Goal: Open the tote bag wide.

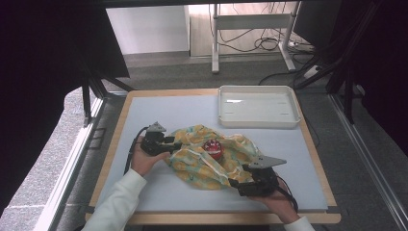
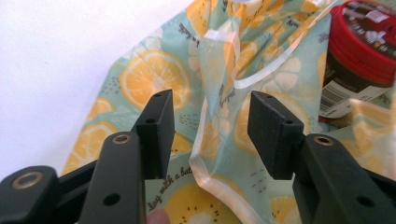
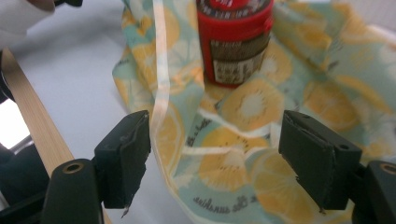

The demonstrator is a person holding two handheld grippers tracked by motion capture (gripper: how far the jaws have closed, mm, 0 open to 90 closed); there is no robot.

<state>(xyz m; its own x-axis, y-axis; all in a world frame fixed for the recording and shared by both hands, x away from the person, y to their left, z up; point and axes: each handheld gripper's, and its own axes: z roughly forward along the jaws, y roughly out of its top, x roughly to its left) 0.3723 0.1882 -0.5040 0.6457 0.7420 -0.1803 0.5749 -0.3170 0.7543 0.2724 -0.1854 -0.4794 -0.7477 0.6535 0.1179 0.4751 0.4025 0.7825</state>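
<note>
High view: both grippers, left (image 1: 177, 143) and right (image 1: 234, 183), stand wide, empty; lemon-print bag (image 1: 199, 166) lies open around the red-lidded jar (image 1: 212, 148); tray (image 1: 293, 107) at one o'clock awaits.

The left tool (image 1: 166, 143) is black. It has a small grey plate with three corners on top, and a black cable hangs from its back. The right tool (image 1: 236, 185) is black too, with a bigger grey plate of the same shape and a black cable behind it. Up close, each tool has two flat, blocky black jaws. The jaws sit on thick black arms. The arms have round holes with shiny brass rings in them, and the jaw blocks have tiny holes. One of the right tool's pads (image 3: 122, 158) has a chipped, ragged edge. The person wears long white sleeves (image 1: 118, 201).
</note>
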